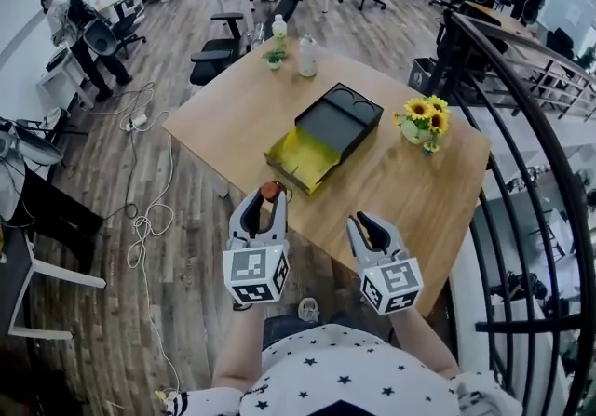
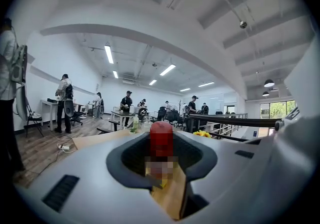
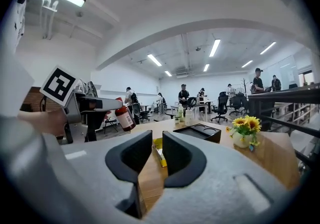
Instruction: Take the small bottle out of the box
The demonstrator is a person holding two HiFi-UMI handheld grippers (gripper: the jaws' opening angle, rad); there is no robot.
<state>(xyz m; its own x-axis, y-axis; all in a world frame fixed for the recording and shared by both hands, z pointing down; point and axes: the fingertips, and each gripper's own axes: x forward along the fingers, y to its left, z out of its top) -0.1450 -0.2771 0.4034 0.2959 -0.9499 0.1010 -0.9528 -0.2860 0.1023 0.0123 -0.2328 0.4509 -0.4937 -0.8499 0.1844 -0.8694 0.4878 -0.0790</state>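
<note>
The red-capped small bottle [image 1: 271,190] was clamped between the jaws of the left gripper [image 1: 264,211], held in the air apart from the open box [image 1: 337,121] on the surface [image 1: 419,195]. The jaws of the right gripper [image 1: 369,224] were set narrowly apart, with nothing between them.

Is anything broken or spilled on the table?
Nothing is broken or spilled. The black box just has its yellow inside part sticking out, and the small bottle is in the left tongs.
</note>
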